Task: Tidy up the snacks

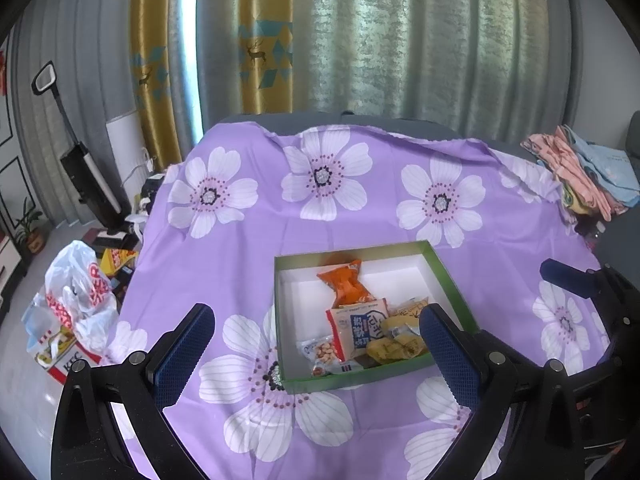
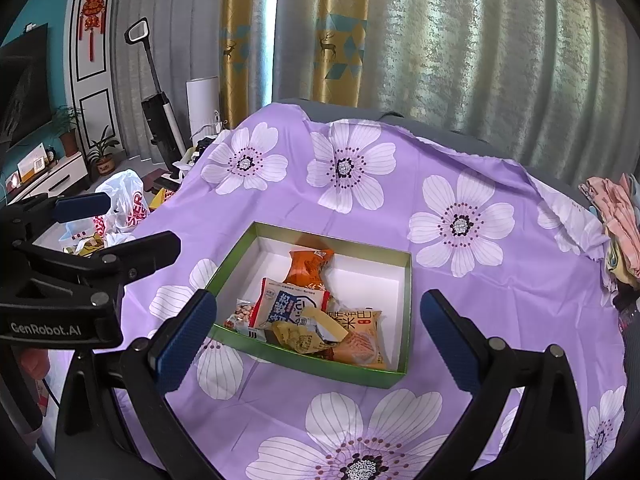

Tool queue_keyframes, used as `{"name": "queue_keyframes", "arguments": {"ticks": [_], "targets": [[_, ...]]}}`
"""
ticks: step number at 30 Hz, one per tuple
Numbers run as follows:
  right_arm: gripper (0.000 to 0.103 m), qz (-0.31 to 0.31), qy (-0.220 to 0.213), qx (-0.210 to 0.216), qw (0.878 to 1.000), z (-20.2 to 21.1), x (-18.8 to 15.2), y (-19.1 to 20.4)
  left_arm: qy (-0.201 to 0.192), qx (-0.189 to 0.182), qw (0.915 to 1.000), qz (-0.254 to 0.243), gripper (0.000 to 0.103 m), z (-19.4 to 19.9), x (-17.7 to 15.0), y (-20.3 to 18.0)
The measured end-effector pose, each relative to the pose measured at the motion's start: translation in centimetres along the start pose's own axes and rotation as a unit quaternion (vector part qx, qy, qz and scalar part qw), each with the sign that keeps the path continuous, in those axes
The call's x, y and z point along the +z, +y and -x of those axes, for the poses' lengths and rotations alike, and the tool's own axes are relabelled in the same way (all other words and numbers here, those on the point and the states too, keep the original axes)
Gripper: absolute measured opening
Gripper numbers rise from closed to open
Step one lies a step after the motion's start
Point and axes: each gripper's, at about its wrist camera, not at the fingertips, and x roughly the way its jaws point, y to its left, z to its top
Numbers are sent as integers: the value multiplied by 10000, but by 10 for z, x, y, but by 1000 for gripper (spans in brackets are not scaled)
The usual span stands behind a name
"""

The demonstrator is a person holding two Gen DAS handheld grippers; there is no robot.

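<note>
snack packets [image 2: 296, 312] heaped inside open green box [image 2: 408, 308] on floral cloth [image 2: 480, 300]

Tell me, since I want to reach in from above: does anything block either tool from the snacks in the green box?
Nothing visible does. The green box has no lid, and the snacks lie exposed. The left tool and right tool are open and empty.

Floral purple cloth [image 1: 360, 216]; curtains [image 1: 400, 40]; vacuum [image 1: 84, 160]; folded clothes [image 1: 580, 168].

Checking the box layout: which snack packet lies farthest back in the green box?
The orange packet, alone toward the far wall of the green box; the other packets crowd the near end.
</note>
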Motion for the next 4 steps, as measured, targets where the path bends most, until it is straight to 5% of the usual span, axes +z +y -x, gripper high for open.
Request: {"name": "queue_keyframes", "arguments": {"ticks": [4], "targets": [[103, -9, -3, 4, 10000, 0, 0, 0, 3, -30, 10000, 2, 102, -1, 1, -1]]}}
